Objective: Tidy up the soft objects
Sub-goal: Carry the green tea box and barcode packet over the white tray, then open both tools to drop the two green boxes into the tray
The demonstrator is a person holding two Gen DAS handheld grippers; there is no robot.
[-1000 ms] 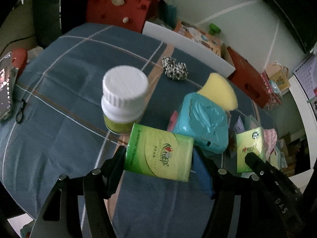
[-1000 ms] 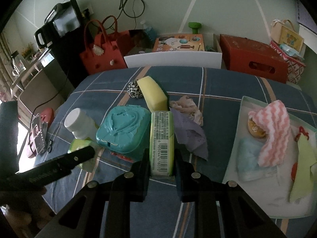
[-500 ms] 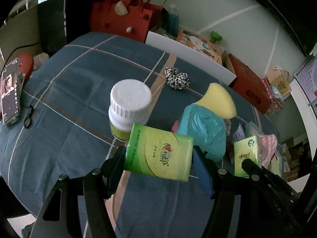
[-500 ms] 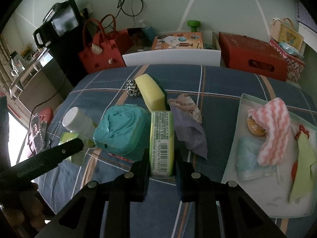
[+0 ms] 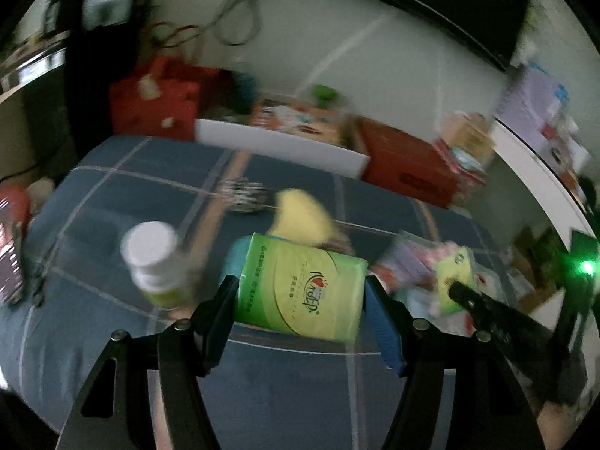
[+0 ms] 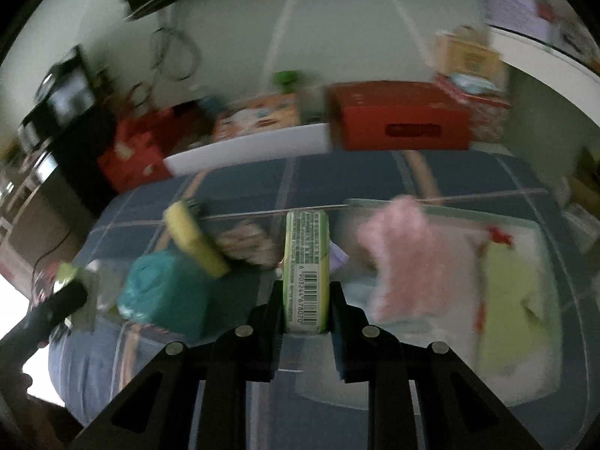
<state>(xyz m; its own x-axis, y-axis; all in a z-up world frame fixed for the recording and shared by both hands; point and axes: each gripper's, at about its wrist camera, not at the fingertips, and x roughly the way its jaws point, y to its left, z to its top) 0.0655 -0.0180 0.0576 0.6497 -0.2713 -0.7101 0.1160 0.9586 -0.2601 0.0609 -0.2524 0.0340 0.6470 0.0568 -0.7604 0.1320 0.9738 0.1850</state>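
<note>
My left gripper (image 5: 302, 302) is shut on a green tissue pack (image 5: 300, 287), held flat above the blue checked tablecloth (image 5: 112, 187). My right gripper (image 6: 305, 305) is shut on a second green tissue pack (image 6: 306, 270), held on edge with its barcode up. It also shows in the left wrist view (image 5: 452, 281). Just right of it lies a pale tray (image 6: 540, 367) holding a pink cloth (image 6: 405, 262) and a yellow-green cloth (image 6: 510, 300). Both views are blurred by motion.
A white-capped bottle (image 5: 153, 258), a yellow sponge (image 5: 302, 217), a teal wipes pack (image 6: 165, 292) and a spotted scrunchie (image 5: 243, 195) lie on the table. A red bag (image 5: 157, 97), a white board (image 5: 277, 142) and a red box (image 6: 397, 116) stand behind it.
Both grippers have swung to the right with their tissue packs. The tray now lies close to the right gripper. The bottle and teal pack have slid to the left in view.
</note>
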